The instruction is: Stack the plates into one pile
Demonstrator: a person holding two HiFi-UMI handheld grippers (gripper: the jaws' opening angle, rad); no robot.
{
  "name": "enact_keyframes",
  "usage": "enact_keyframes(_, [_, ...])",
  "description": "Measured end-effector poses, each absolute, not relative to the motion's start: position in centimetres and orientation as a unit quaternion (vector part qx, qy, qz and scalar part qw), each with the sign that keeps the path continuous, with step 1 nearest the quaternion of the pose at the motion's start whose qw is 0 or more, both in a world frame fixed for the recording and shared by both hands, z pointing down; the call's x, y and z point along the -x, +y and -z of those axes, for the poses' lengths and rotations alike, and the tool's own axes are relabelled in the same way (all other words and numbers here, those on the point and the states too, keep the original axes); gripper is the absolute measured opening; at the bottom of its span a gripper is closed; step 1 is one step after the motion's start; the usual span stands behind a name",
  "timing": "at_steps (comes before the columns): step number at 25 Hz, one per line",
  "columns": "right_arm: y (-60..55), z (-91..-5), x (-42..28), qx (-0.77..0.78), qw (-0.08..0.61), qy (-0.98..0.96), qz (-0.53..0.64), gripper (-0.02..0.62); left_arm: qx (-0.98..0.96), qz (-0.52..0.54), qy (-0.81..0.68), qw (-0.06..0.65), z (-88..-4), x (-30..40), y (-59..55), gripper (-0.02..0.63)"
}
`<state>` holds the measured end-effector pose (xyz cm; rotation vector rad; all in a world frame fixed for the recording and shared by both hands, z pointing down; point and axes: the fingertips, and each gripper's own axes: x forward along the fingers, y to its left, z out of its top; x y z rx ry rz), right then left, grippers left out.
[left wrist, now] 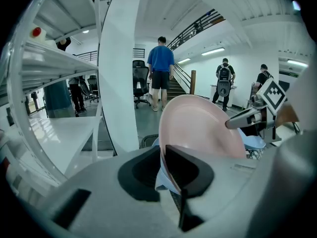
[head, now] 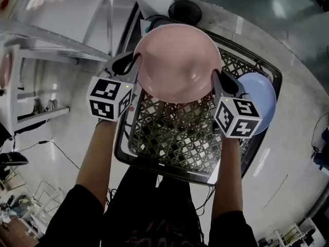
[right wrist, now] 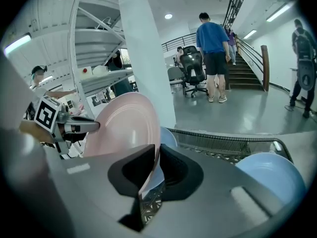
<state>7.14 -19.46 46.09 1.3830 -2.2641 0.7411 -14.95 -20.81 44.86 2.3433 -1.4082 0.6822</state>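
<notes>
Much of the black lattice crate [head: 169,138] was hidden beneath the pink plate [head: 177,60], glossy and shallow, held above it! Blue plate [head: 259,94] by the crate's right side sat partly behind the right gripper [head: 216,80]. That one and the left gripper [head: 135,67] were clamped narrow on opposite pink rims.

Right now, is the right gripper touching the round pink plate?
Touching. The right gripper view shows the right gripper shut on the round pink plate, with the plate's rim pinched between its two jaws.
</notes>
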Motion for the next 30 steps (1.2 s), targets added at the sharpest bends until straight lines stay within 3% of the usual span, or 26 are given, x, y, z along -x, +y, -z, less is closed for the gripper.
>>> enact_keyframes(30, [-22.3,-50.5,-5.5,-0.488,0.231,-0.798,-0.269,0.061,-0.823,-0.262,-0.473,0.172,-49.0,16.3,-23.8,0.048])
